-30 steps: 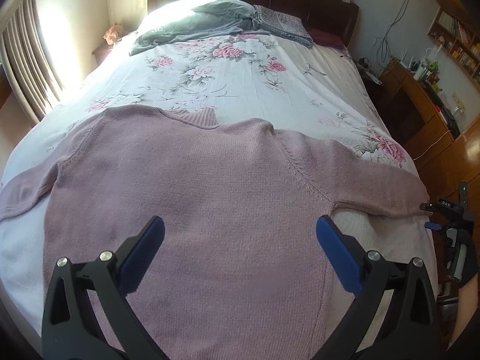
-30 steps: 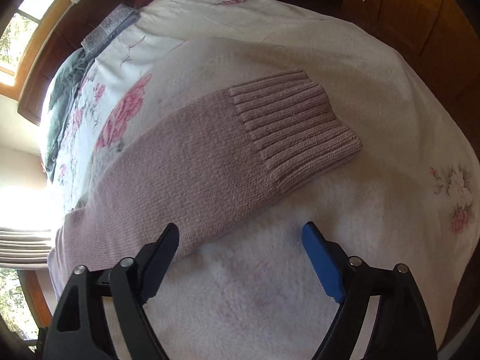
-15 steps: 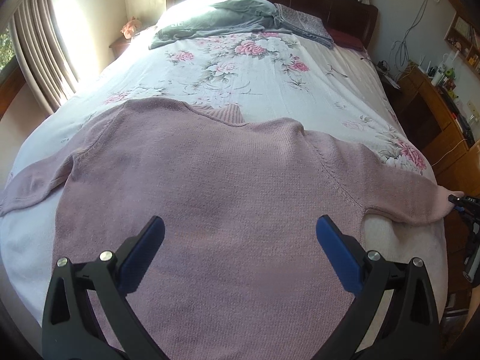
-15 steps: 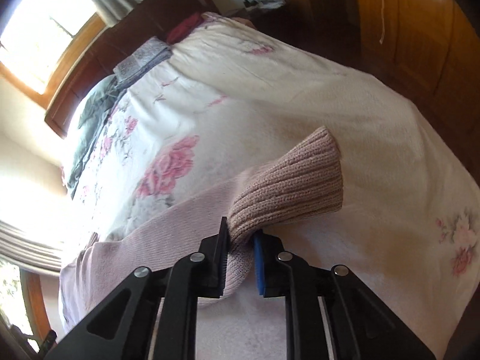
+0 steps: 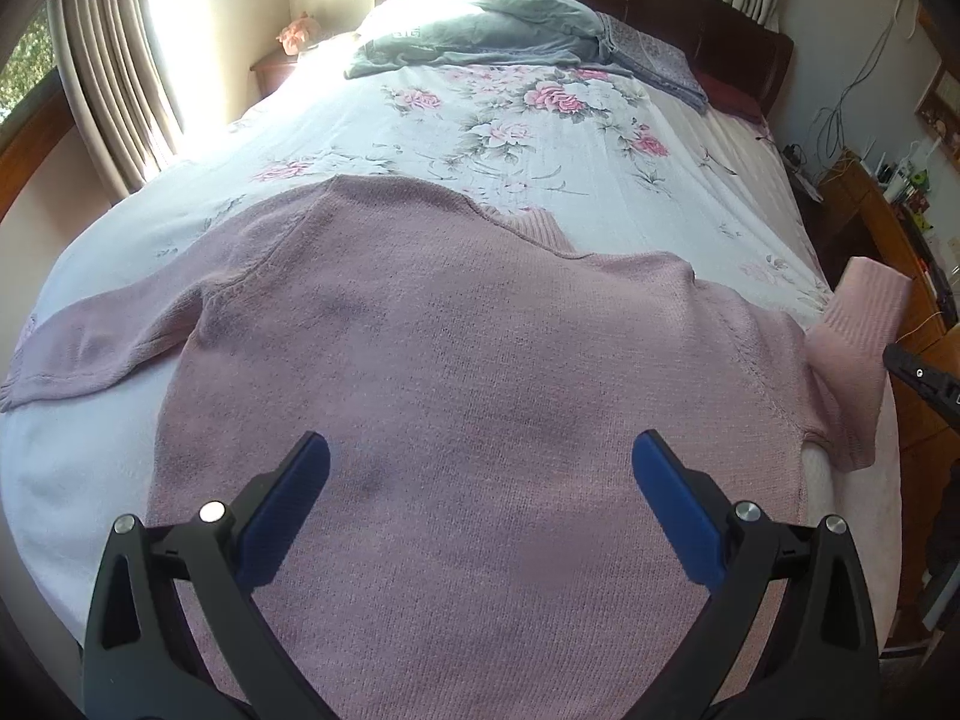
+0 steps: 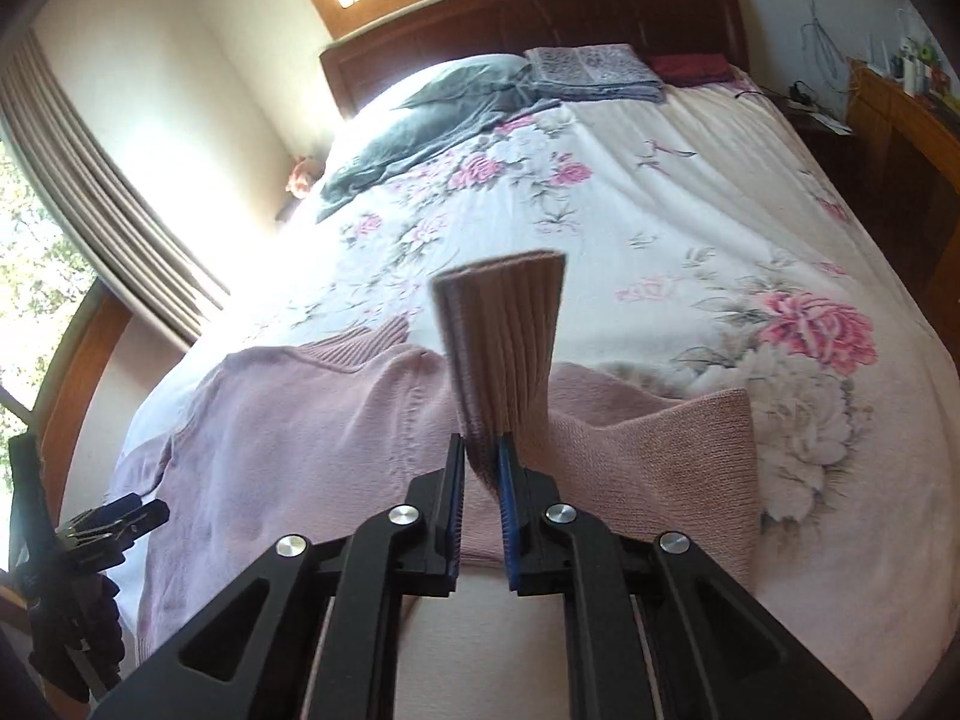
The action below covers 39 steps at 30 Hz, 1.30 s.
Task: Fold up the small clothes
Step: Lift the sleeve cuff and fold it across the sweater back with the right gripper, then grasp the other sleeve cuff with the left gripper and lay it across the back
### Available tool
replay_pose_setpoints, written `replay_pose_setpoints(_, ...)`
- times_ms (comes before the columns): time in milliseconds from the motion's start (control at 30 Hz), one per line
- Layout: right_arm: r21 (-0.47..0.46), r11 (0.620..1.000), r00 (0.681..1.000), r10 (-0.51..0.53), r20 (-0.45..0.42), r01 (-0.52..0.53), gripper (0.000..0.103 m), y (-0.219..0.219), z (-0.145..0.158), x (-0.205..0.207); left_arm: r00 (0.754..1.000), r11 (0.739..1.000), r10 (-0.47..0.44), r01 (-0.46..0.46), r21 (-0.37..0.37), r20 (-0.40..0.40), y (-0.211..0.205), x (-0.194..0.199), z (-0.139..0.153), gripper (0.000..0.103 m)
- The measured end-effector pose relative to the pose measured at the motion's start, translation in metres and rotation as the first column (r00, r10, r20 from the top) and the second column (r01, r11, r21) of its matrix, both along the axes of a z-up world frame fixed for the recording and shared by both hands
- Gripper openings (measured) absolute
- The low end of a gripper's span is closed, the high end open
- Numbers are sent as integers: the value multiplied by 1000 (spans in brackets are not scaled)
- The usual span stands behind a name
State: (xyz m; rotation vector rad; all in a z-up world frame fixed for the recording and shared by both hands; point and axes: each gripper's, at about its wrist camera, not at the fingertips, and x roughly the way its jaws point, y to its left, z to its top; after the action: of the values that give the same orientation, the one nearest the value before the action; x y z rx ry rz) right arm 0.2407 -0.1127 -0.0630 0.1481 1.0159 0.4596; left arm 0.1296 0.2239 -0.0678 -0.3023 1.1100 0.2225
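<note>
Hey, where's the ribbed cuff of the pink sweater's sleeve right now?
The cuff is lifted off the bed, pinched in the right hand-held gripper above the sweater; in the left wrist view it shows at the right edge.

A mauve knit sweater [image 5: 480, 408] lies flat on the bed, its right ribbed cuff [image 6: 504, 348] lifted upright.

Sweater sleeve cuff [image 6: 501, 336] now pinched in right hand-held gripper [image 6: 480, 468], lifted off bed.
</note>
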Motion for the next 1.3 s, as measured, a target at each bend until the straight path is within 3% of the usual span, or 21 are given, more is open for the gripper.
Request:
replay_pose_setpoints(133,-36,996,996,80,-47,-81,10,60,-24,-1,1000,1000,-10,10,-22,1,2,0,-3,100)
replay_pose_setpoints(233,-37,995,992,93,-81,-96,11,75,-36,-9,1000,999,-25,24,-41,-1,1,1,-5,100)
replay_pose_setpoints(300,-23,997,994,71,-86,-73,13,63,-36,-14,999,997,-33,33,-64,-2,-2,4,-6,100)
replay_pose_setpoints(467,-94,995,996,-29,-84,21,19,8,-38,-22,992,981,-123,118,-153,-25,-39,31,-19,100)
replay_pose_setpoints(633,-130,985,985,-125,-116,110,20,-50,-53,-29,968,922,-242,207,-326,-68,-102,71,-44,100)
replay_pose_setpoints(767,-142,976,975,-183,-126,165,24,-85,-62,-39,960,882,-265,204,-425,-89,-133,100,-62,99)
replay_pose_setpoints(833,-147,972,972,-199,-122,181,26,-96,-64,-44,956,862,-275,196,-469,-106,-144,113,-70,85)
replay_pose_setpoints(900,-149,970,971,-211,-113,194,27,-105,-64,-47,950,841,-280,173,-512,-139,-152,123,-79,62)
replay_pose_setpoints(967,-149,967,970,-221,-101,205,30,-110,-63,-49,953,841,-263,150,-519,-151,-155,129,-83,49)
replay_pose_setpoints(1000,-149,967,970,-223,-95,208,31,-110,-61,-49,954,841,-259,146,-520,-151,-158,132,-82,31)
replay_pose_setpoints(1033,-151,966,970,-225,-89,210,32,-112,-60,-49,957,826,-254,139,-546,-141,-157,133,-81,13)
replay_pose_setpoints(1067,-153,965,971,-226,-84,211,33,-113,-59,-49,963,805,-244,133,-579,-118,-157,133,-79,8)
replay_pose_setpoints(1100,-157,964,971,-227,-81,213,33,-113,-59,-49,970,800,-229,137,-585,-87,-156,132,-73,7)
replay_pose_setpoints(1300,-167,966,976,-209,-64,196,34,-101,-54,-45,992,835,-89,122,-537,87,-116,115,-24,5)
